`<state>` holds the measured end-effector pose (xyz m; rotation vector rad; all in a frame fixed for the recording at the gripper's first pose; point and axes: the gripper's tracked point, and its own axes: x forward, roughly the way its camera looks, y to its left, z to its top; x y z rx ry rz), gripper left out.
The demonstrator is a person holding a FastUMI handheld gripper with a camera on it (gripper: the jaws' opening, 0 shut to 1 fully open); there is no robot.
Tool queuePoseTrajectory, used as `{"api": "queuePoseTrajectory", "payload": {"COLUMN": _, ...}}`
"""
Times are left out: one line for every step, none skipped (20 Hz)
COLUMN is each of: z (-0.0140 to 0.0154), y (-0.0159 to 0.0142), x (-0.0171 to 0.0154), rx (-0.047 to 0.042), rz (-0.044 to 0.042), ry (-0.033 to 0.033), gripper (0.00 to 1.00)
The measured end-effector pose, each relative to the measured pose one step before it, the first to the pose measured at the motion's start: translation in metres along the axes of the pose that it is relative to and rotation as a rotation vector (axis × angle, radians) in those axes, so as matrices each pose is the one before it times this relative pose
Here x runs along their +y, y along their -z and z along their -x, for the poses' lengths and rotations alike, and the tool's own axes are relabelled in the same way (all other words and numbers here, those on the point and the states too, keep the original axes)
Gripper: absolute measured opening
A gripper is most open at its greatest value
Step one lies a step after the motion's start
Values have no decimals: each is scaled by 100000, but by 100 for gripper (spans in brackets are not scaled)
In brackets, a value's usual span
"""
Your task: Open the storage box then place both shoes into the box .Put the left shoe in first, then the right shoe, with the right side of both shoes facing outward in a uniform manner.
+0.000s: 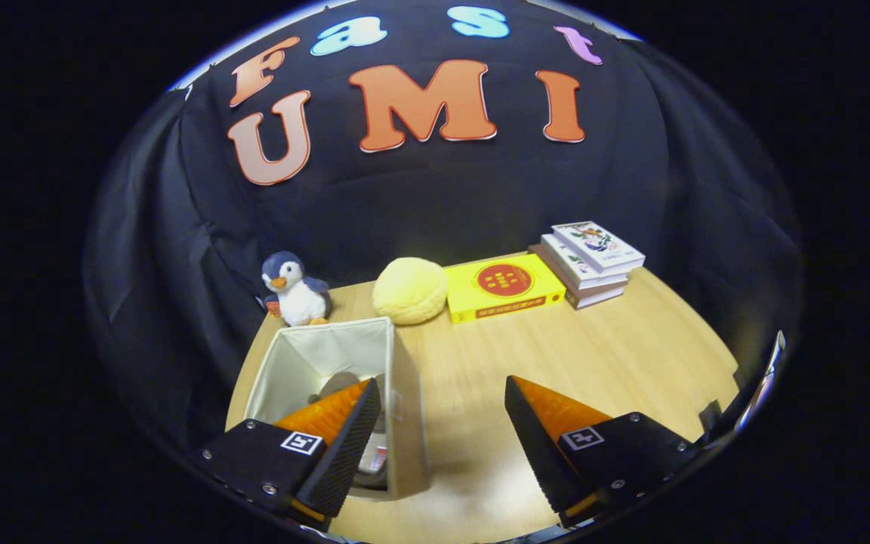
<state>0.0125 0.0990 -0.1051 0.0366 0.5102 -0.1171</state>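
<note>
Gripper view: storage box (344, 355) beside left finger of wide-spread gripper (442, 423).

Box (405, 408): beige outside, cream lining. Penguin (295, 291): navy and white, orange beak; cushion (409, 290) pale yellow. Yellow book (503, 287) with red disc; stacked books (590, 261) white-covered; table (593, 355) light wood grain.

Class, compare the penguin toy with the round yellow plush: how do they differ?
The penguin toy is dark blue and white; the yellow plush is one pale colour. The penguin sits upright by the booth wall behind the storage box; the plush is a low dome beside the yellow box. Both rest on the table, beyond the open gripper.
</note>
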Motion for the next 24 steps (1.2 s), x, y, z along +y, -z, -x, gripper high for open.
{"api": "queuePoseTrajectory", "payload": {"z": 375, "y": -901, "x": -1484, "rx": -2481, "rz": 113, "ry": 1116, "gripper": 99}}
{"api": "queuePoseTrajectory", "payload": {"z": 393, "y": -945, "x": -1637, "rx": -2348, "rz": -565, "ry": 1450, "gripper": 99}}
{"api": "queuePoseTrajectory", "payload": {"z": 352, "y": -897, "x": -1718, "rx": -2059, "rz": -887, "ry": 1302, "gripper": 99}}
{"api": "queuePoseTrajectory", "payload": {"z": 144, "y": -830, "x": -1588, "rx": -1445, "rz": -853, "ry": 1029, "gripper": 99}}
{"api": "queuePoseTrajectory", "payload": {"z": 58, "y": -615, "x": -1611, "rx": -609, "rz": -306, "ry": 806, "gripper": 99}}
{"api": "queuePoseTrajectory", "payload": {"z": 119, "y": -544, "x": -1685, "rx": -319, "rz": 79, "ry": 1135, "gripper": 99}}
{"api": "queuePoseTrajectory", "payload": {"z": -24, "y": -549, "x": -1521, "rx": -585, "rz": 432, "ry": 879, "gripper": 99}}
{"api": "queuePoseTrajectory", "payload": {"z": -13, "y": -648, "x": -1385, "rx": -966, "rz": 495, "ry": 461, "gripper": 99}}
{"api": "queuePoseTrajectory", "payload": {"z": 34, "y": -551, "x": -1290, "rx": -1324, "rz": 111, "ry": 310, "gripper": 99}}
{"api": "queuePoseTrajectory", "payload": {"z": 14, "y": -512, "x": -1038, "rx": -1419, "rz": -685, "ry": 1, "gripper": 99}}
{"api": "queuePoseTrajectory", "payload": {"z": -75, "y": -496, "x": -694, "rx": -1148, "rz": -939, "ry": -1286, "gripper": 99}}
{"api": "queuePoseTrajectory", "payload": {"z": 54, "y": -527, "x": -578, "rx": -1169, "rz": -582, "ry": -1988, "gripper": 99}}
{"api": "queuePoseTrajectory", "payload": {"z": -83, "y": -440, "x": -754, "rx": -648, "rz": 131, "ry": -1369, "gripper": 99}}
{"api": "queuePoseTrajectory", "payload": {"z": -145, "y": -188, "x": -1175, "rx": -17, "rz": 954, "ry": -530, "gripper": 99}}
{"api": "queuePoseTrajectory", "payload": {"z": -82, "y": -127, "x": -1016, "rx": -113, "rz": 1131, "ry": -513, "gripper": 99}}
{"api": "queuePoseTrajectory", "payload": {"z": -54, "y": -88, "x": -867, "rx": -129, "rz": 727, "ry": -662, "gripper": 99}}
{"api": "queuePoseTrajectory", "payload": {"z": 10, "y": -72, "x": -757, "rx": -69, "rz": 87, "ry": -534, "gripper": 99}}
{"api": "queuePoseTrajectory", "payload": {"z": -18, "y": 112, "x": -674, "rx": 210, "rz": -474, "ry": -853, "gripper": 99}}
{"api": "queuePoseTrajectory", "payload": {"z": -50, "y": 296, "x": -490, "rx": 1105, "rz": -578, "ry": -1188, "gripper": 99}}
{"api": "queuePoseTrajectory", "payload": {"z": 73, "y": 458, "x": -406, "rx": 1005, "rz": -620, "ry": -1136, "gripper": 99}}
{"api": "queuePoseTrajectory", "payload": {"z": -7, "y": 64, "x": -480, "rx": 275, "rz": -170, "ry": -768, "gripper": 99}}
{"api": "queuePoseTrajectory", "payload": {"z": -32, "y": 58, "x": -641, "rx": 12, "rz": -177, "ry": 203, "gripper": 99}}
{"api": "queuePoseTrajectory", "payload": {"z": 63, "y": 93, "x": -567, "rx": 160, "rz": -166, "ry": 157, "gripper": 99}}
{"api": "queuePoseTrajectory", "payload": {"z": 124, "y": 20, "x": -398, "rx": 18, "rz": -191, "ry": -66, "gripper": 99}}
